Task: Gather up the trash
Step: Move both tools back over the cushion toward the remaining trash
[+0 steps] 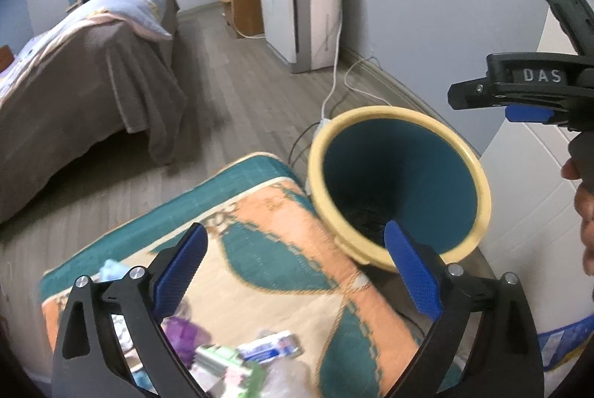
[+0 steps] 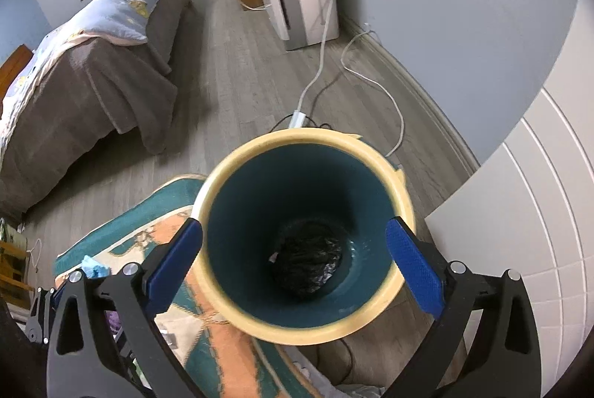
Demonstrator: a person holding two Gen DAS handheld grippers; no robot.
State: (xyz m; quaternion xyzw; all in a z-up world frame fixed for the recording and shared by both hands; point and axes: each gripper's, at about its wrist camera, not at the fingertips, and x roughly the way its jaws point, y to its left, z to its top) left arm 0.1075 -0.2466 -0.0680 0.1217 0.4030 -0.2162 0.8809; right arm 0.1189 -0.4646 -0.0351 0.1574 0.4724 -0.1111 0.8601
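Observation:
A teal bin with a cream rim stands at the rug's right edge. A crumpled black bag lies at its bottom. My right gripper is open and empty right above the bin's mouth. My left gripper is open and empty above the patterned rug, left of the bin. Loose trash lies on the rug below it: a purple wrapper, a white and blue packet, a green and white packet. The right gripper's body shows at the far right of the left wrist view.
A bed with a brown cover stands at the left. A white appliance and a wooden cabinet stand by the far wall. White cables run across the floor behind the bin. A white panelled door is on the right.

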